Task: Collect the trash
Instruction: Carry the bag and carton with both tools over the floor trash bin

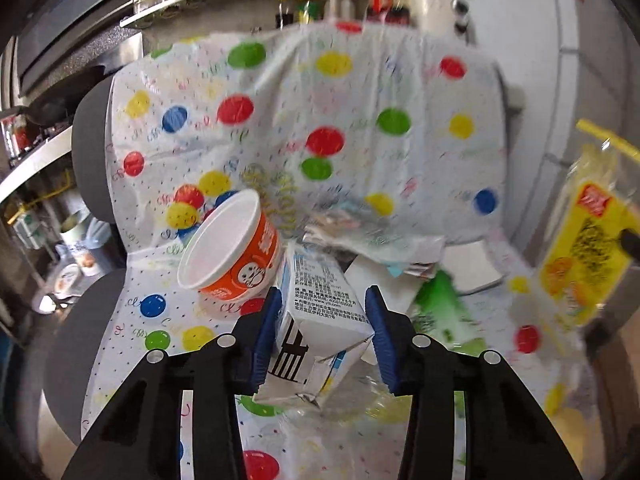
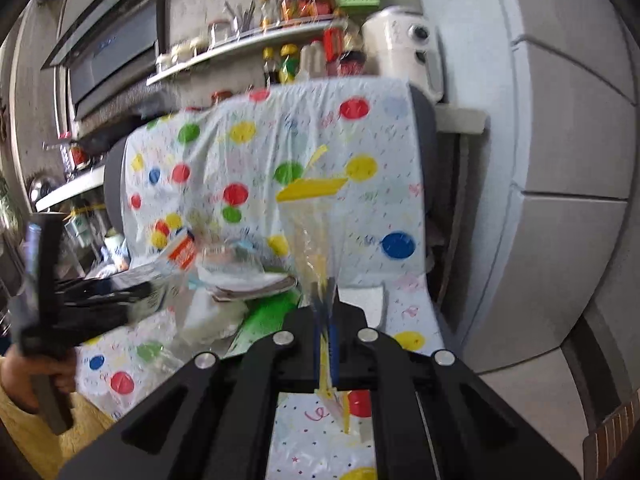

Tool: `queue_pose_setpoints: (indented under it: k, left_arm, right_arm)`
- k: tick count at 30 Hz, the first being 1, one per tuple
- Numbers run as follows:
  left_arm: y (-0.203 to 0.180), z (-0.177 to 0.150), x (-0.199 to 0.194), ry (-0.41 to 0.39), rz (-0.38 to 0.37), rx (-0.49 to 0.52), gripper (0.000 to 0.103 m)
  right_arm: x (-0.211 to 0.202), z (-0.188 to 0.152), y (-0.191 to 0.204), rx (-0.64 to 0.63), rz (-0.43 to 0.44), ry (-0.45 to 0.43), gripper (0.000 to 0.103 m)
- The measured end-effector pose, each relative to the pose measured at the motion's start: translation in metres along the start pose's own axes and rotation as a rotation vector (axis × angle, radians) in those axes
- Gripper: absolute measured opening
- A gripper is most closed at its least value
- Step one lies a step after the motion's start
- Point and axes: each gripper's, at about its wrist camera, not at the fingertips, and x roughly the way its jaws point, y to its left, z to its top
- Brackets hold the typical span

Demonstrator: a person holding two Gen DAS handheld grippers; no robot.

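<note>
My left gripper [image 1: 324, 316] is shut on a white and blue milk carton [image 1: 320, 320], held above the seat of a chair draped in a polka-dot plastic cover [image 1: 360, 100]. An orange and white paper cup [image 1: 232, 256] lies tilted just left of the carton. My right gripper [image 2: 327, 308] is shut on a clear plastic bag with a yellow strip [image 2: 316, 224], which hangs up in front of it; the bag also shows at the right of the left wrist view [image 1: 580, 248]. The left gripper with the carton shows at the left of the right wrist view [image 2: 100, 300].
More trash lies on the seat: a crumpled clear wrapper [image 1: 372, 232], a green wrapper [image 1: 440, 312] and white paper [image 1: 476, 268]. Behind the chair stand a shelf of bottles [image 2: 304, 60] and a white appliance [image 2: 408, 52]. A white fridge [image 2: 560, 160] is at the right.
</note>
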Motion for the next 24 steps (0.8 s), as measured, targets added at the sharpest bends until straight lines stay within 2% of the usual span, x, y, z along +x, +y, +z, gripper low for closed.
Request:
queue_pose_setpoints:
  k: [6, 10, 13, 19, 24]
  left_arm:
    - [-0.002, 0.001, -0.04, -0.072, -0.01, 0.014, 0.042]
    - [0.015, 0.002, -0.045, -0.063, -0.103, -0.046, 0.042]
    - [0.009, 0.003, -0.058, -0.086, -0.159, -0.034, 0.042]
    - [-0.045, 0.008, -0.081, -0.139, -0.296, 0.044, 0.042]
    - [-0.129, -0.005, -0.075, -0.122, -0.459, 0.129, 0.042]
  right_arm:
    - [-0.03, 0.002, -0.015, 0.017, -0.079, -0.008, 0.003]
    - [-0.04, -0.003, -0.013, -0.002, -0.125, 0.02, 0.003]
    - [-0.047, -0.007, -0.013, -0.002, -0.154, 0.025, 0.003]
    - [-0.079, -0.019, -0.038, 0.054, -0.221, 0.016, 0.003]
    - [-0.117, -0.049, -0.078, 0.102, -0.33, 0.046, 0.003]
